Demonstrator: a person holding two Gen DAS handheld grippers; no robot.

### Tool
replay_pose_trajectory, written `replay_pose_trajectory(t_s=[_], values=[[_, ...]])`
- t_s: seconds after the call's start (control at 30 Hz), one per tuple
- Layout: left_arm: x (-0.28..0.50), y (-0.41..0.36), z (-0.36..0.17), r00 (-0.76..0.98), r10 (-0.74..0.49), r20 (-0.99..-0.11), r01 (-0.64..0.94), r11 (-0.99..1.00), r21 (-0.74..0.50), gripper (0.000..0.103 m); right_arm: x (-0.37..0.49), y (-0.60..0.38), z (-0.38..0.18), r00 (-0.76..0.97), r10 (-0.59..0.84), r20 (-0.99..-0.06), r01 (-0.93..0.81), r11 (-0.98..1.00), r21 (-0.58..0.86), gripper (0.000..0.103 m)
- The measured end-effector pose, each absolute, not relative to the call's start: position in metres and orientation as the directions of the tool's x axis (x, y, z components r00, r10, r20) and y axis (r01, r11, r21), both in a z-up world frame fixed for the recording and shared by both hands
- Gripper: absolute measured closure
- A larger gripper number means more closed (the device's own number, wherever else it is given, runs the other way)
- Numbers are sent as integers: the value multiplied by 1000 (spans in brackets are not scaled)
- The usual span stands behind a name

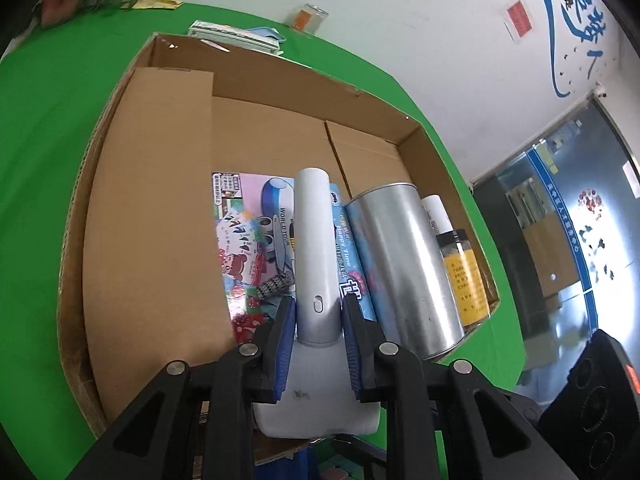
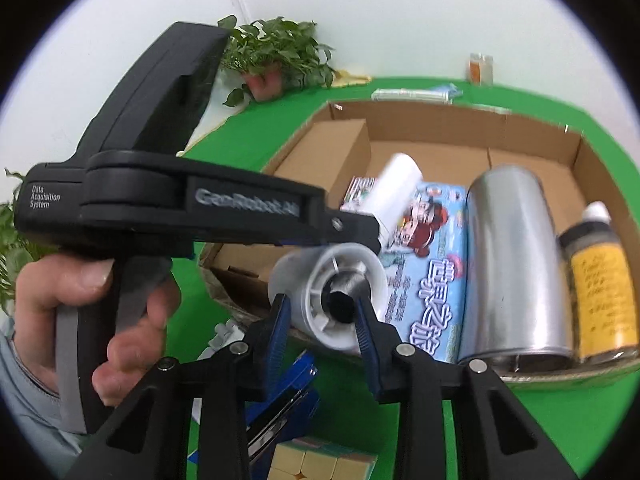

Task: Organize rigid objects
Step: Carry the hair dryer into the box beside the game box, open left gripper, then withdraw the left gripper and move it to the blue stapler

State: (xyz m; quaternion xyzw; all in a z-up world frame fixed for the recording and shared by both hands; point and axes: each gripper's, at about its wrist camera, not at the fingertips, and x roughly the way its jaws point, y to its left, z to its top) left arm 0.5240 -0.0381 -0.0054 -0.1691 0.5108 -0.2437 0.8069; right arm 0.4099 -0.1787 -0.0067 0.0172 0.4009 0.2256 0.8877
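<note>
Left tongs [image 1: 319,312] clamped the white handheld fan's [image 1: 314,240] handle over the cardboard box [image 1: 160,200], beside the silver can [image 1: 404,264]. Right tongs [image 2: 322,312] pinched the fan's round head [image 2: 332,280] just before the box's near edge.

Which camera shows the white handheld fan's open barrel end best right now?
The right wrist view: it faces the white handheld fan's barrel mouth, showing vanes and dark hub between both tools. The left wrist view shows only the handle, switch and barrel top.
</note>
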Motion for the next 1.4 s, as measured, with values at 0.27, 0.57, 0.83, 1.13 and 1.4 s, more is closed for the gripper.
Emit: replay_pose_trajectory(t_s=[0.27,0.57,0.83,1.13,1.4], values=[[519,-44,-3,354,-510,-784,160,859,-486,82,415,-189,-10,563,402,-722,-377,903,209,71],[508,-49,-1,361,-456,-813,144,889,-435,77,426,-200,-18,488,452,-746,-394,877,274,71],[500,-41,6,371,-404,-836,109,913,-393,75,430,-197,-21,438,532,-725,-430,832,351,71],[413,-35,61,744,-192,-640,117,980,-158,0,380,-216,-12,581,459,-672,-358,886,295,0],[344,-30,49,769,-189,-611,92,978,-187,0,327,-225,-18,630,388,-673,-360,914,190,0]])
